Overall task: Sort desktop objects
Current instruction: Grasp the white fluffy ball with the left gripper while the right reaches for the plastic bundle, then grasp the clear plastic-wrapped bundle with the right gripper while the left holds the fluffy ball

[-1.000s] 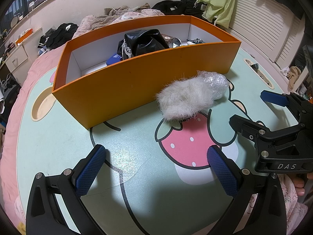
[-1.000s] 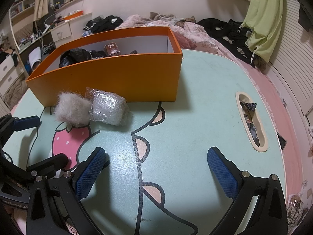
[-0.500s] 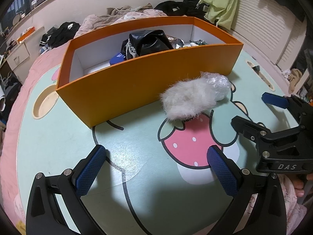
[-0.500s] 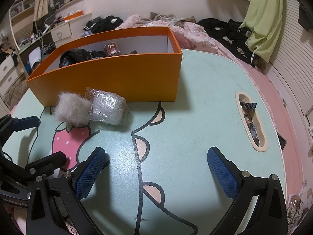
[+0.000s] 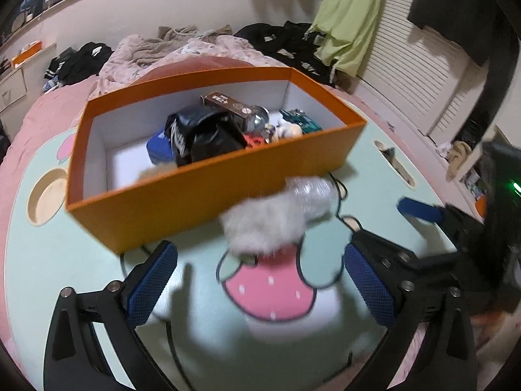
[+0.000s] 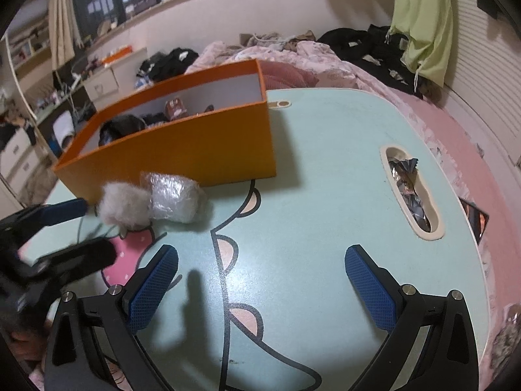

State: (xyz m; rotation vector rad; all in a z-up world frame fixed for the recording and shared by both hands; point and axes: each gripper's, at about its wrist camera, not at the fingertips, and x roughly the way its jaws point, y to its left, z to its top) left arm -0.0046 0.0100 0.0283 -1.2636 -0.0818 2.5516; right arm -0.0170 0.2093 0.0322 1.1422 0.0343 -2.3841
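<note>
Jaws: left gripper (image 5: 260,280) spread wide, nothing between its blue pads; right gripper (image 6: 262,280) likewise wide apart and empty. Both are held above the table.

Item count, on the table: one orange box (image 5: 208,192), open-topped, white inside; one fluffy grey-white ball (image 5: 265,224); one wad of clear plastic wrap (image 6: 174,197).

Item count, inside the box: one black crumpled bag (image 5: 208,133), one blue object (image 5: 158,146), one brown carton (image 5: 228,104), several small pieces at the right end, too blurred to name.

Condition: fluffy ball is soft-edged, long-haired and pale, lying just in front of the box's near wall and touching the plastic wad beside it. It lies ahead of the left gripper, between its two fingers in view.

Surface: mint-green table (image 6: 325,163) with a printed cartoon outline and a pink strawberry (image 5: 270,293); one oval slot (image 6: 412,192) holding foil wrappers.

Room: one bed (image 6: 293,55) behind with pink bedding and dark clothes, one green garment (image 6: 423,22) hanging, white slatted doors.
</note>
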